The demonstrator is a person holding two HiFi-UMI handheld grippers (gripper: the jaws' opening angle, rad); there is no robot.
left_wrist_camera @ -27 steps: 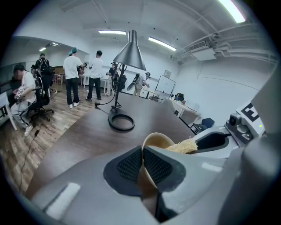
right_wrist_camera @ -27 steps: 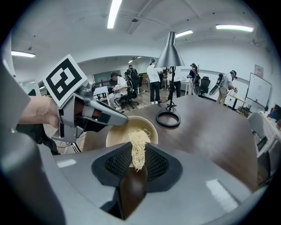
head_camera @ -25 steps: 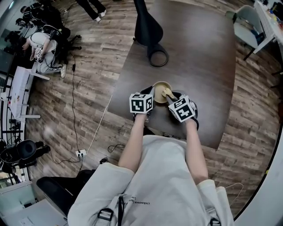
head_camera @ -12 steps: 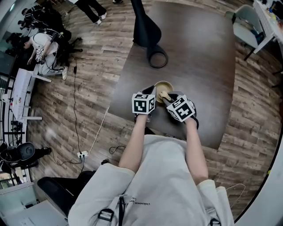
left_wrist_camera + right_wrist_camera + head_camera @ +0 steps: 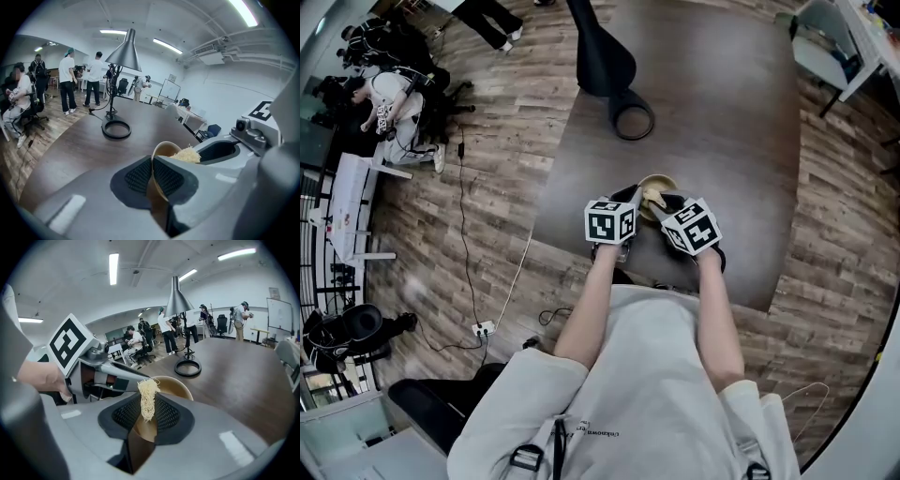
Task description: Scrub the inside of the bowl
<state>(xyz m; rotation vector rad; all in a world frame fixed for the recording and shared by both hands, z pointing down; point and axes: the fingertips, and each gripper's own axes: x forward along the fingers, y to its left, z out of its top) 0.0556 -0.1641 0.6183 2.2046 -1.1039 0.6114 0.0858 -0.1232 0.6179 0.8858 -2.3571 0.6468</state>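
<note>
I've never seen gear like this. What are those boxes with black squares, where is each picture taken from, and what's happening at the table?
No robot here: a person holds a two-jaw gripper in each hand, and the marked cubes are part of them. One picture comes from a head camera looking down, the others from a camera on each gripper. The left gripper clamps the rim of a bowl. The right gripper pinches a stringy scrubber at the bowl. A lamp also stands on the table.
</note>
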